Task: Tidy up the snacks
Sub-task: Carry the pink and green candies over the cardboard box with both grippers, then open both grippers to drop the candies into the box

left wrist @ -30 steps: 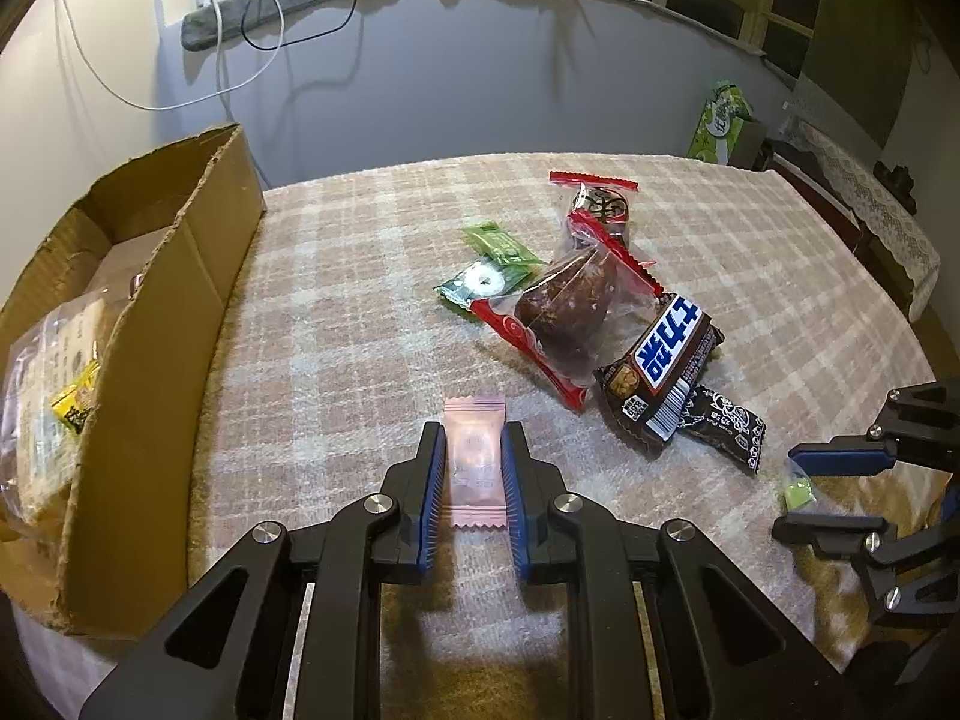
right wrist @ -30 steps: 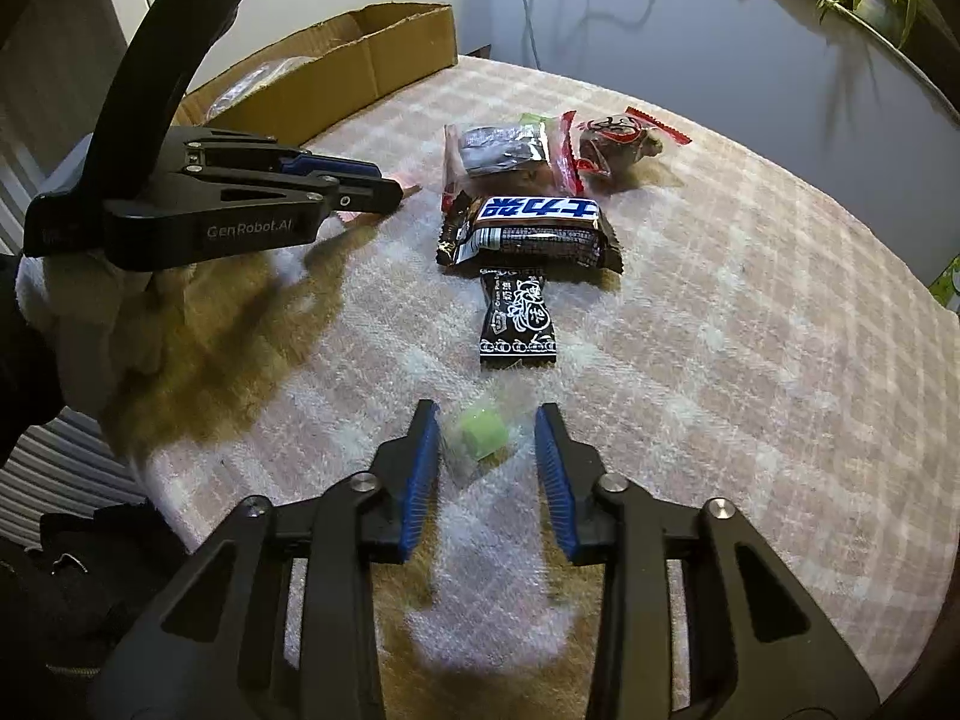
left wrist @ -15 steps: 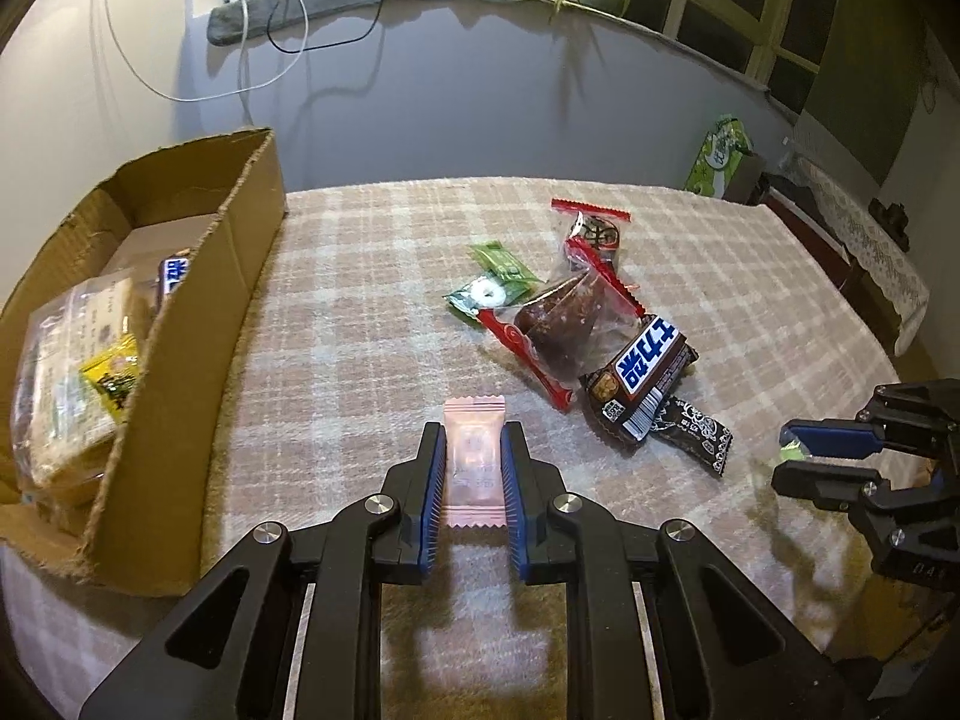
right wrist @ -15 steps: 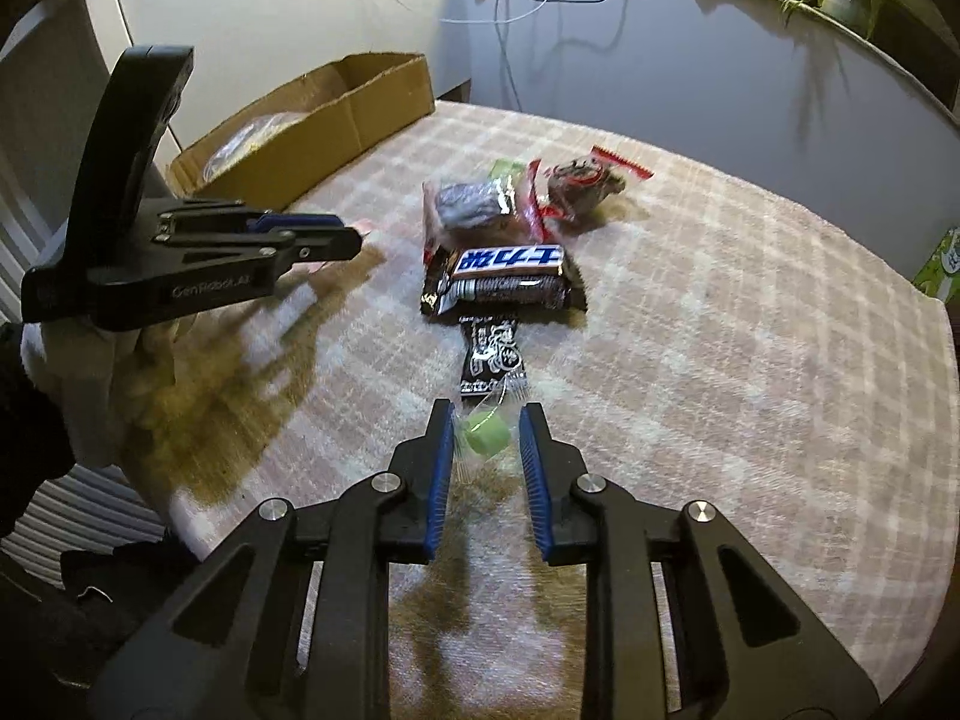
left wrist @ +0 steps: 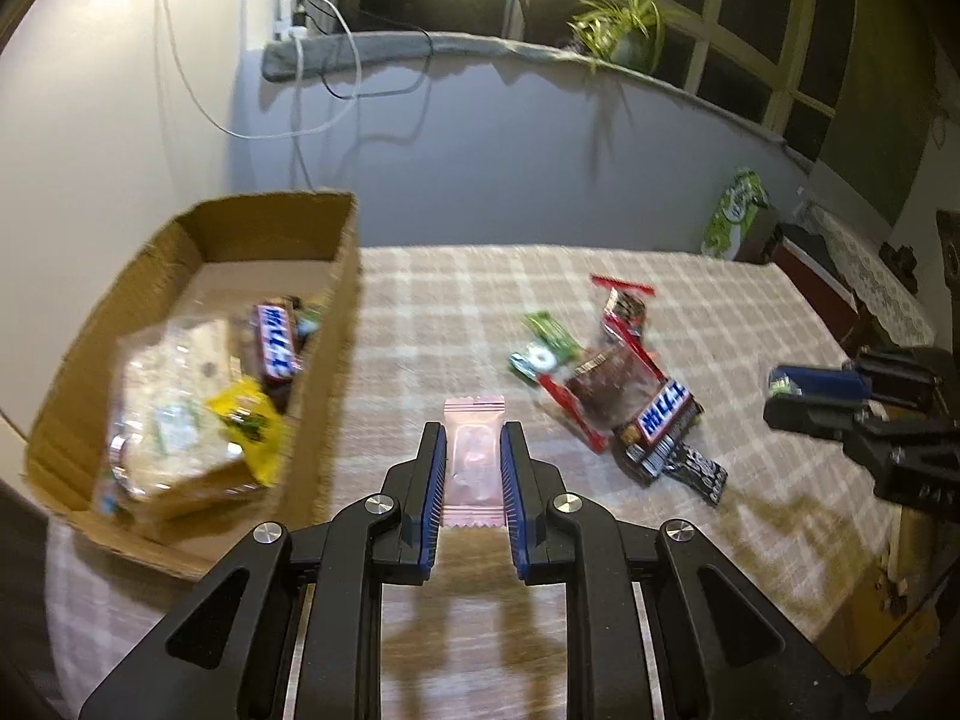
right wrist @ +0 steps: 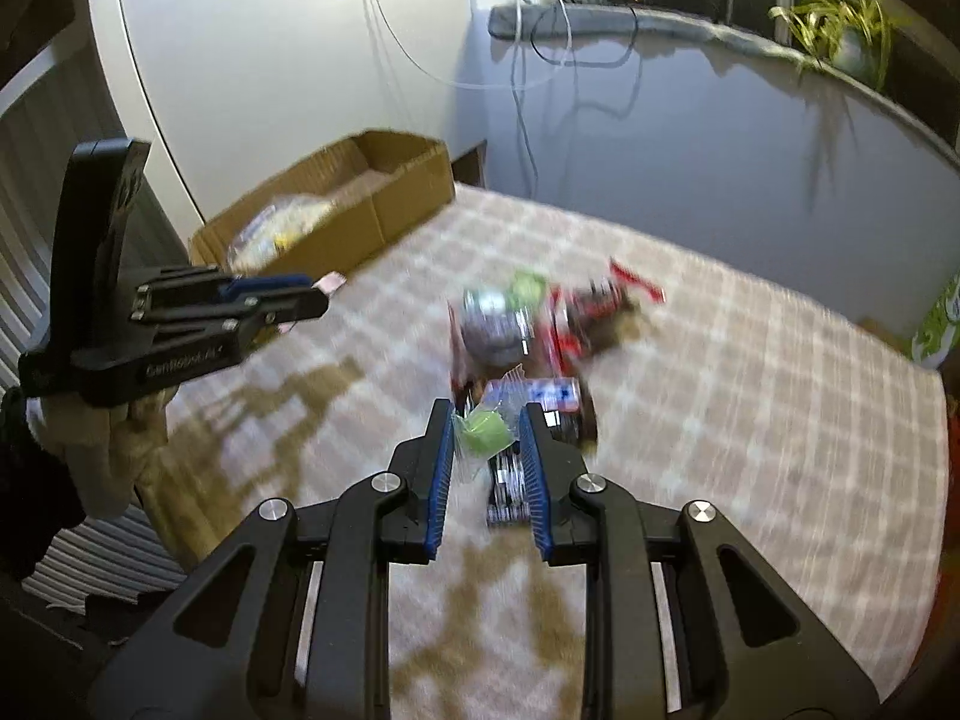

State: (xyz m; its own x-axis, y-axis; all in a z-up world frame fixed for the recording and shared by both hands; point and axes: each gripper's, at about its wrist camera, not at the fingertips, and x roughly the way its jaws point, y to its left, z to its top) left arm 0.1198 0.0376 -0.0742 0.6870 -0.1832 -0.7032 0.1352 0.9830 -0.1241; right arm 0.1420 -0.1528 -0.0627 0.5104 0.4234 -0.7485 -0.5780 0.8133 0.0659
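My left gripper [left wrist: 474,462] is shut on a pink candy packet [left wrist: 473,459] and holds it in the air above the checked tablecloth, to the right of the cardboard box [left wrist: 345,276]. My right gripper [right wrist: 485,441] is shut on a small green candy [right wrist: 483,429] and holds it above the snack pile. The pile on the cloth holds a Snickers bar [left wrist: 663,420], a red-edged clear packet [left wrist: 606,390], a green packet [left wrist: 543,348] and a black patterned packet [left wrist: 699,471]. The left gripper also shows in the right wrist view [right wrist: 318,300], and the right gripper in the left wrist view [left wrist: 774,396].
The cardboard box at the table's left edge [right wrist: 408,198] holds several snacks, among them a Snickers bar [left wrist: 277,342], a yellow packet [left wrist: 249,420] and a clear bag [left wrist: 171,414]. A green bag [left wrist: 735,213] stands beyond the far right corner. A purple wall runs behind the table.
Both grippers have risen off the table with their candies. The right gripper closed on the green candy and lifted it. The left gripper moved up and back, so the box's inside shows.
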